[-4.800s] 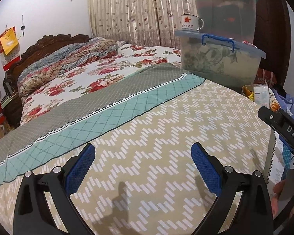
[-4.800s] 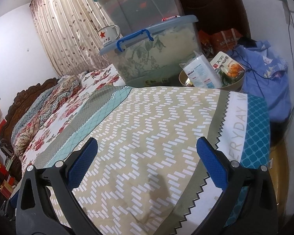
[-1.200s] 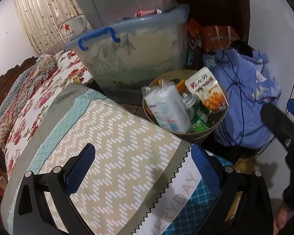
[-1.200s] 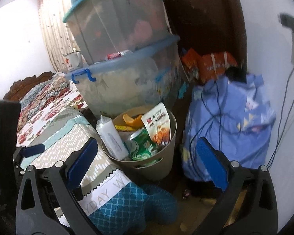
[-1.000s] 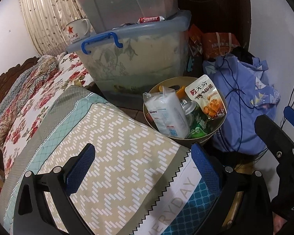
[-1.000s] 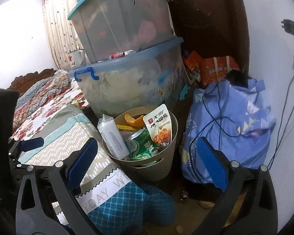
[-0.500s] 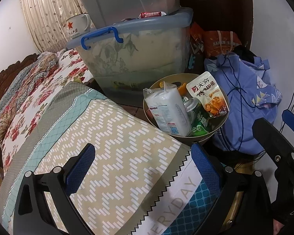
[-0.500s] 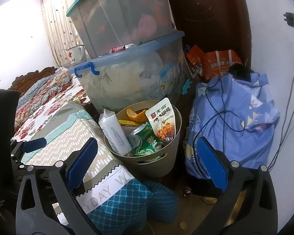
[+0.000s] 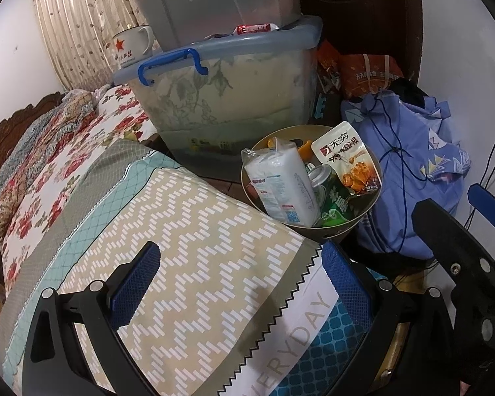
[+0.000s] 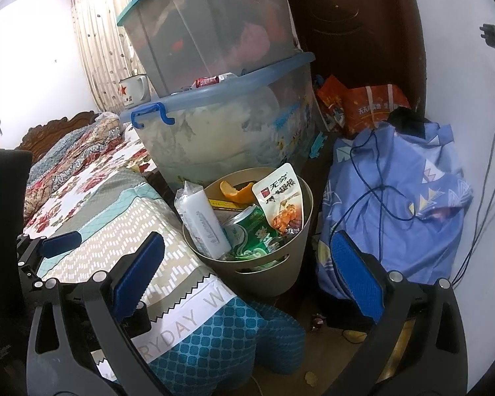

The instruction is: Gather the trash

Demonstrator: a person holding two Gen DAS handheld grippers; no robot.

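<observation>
Hovering above the bedspread point(image 9: 188, 231), the left gripper point(image 9: 241, 274) is gaping wide and empty, facing the trash bin point(image 9: 363, 221) beside the bed. Looking from the right wrist, the right gripper point(image 10: 247, 264) is also spread wide, empty; it should be descending squarely onto the bin's rim, avoiding the protruding snack pouch point(image 10: 280, 198).

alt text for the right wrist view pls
A tan trash bin stuffed with a snack bag, green can, tissue pack and orange peel stands beside a bed. The right gripper is open and empty.
</observation>
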